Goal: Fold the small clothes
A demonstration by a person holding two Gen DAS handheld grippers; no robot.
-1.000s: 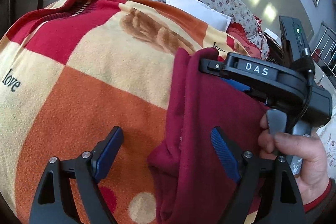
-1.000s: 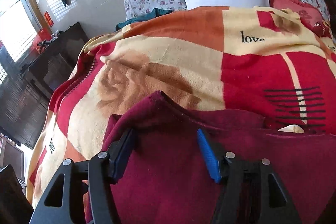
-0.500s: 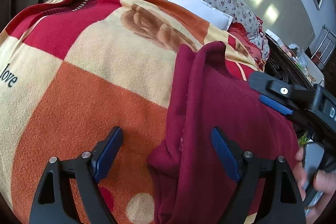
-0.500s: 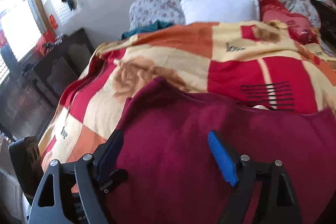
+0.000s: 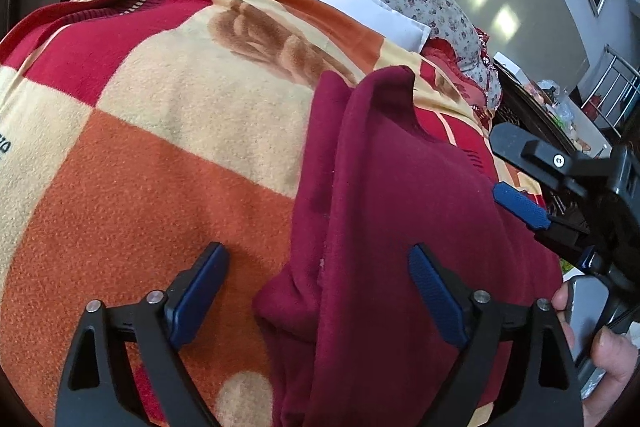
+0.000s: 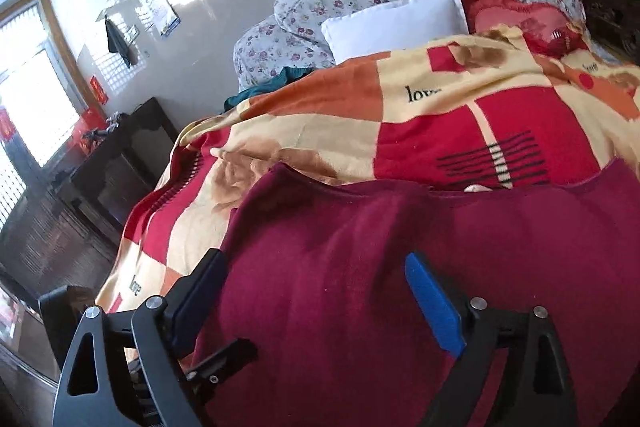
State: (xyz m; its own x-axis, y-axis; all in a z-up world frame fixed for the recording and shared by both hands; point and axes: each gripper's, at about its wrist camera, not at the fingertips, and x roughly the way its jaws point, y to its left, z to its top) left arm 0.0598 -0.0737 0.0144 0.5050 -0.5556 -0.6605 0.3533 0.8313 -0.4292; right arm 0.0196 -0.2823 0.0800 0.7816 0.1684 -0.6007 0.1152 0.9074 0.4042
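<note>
Between folds: left gripper (image 5: 316, 297) and right gripper (image 6: 316, 301), jaws just spread apart, hold nothing; maroon garment (image 5: 400, 227) lies on the blanket (image 5: 160, 147); next, regrip an edge.

Left gripper (image 5: 316, 291) jaws, just opened wider, straddle the folded maroon garment's (image 5: 400, 227) left edge without gripping; checked blanket (image 5: 160, 147) beneath; right gripper (image 5: 532, 187) beyond the right jaw.

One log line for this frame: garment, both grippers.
garment: maroon garment flat on patterned blanket | left gripper: open, jaws just widened, over garment's edge | right gripper: open, jaws just widened, nothing gripped
</note>
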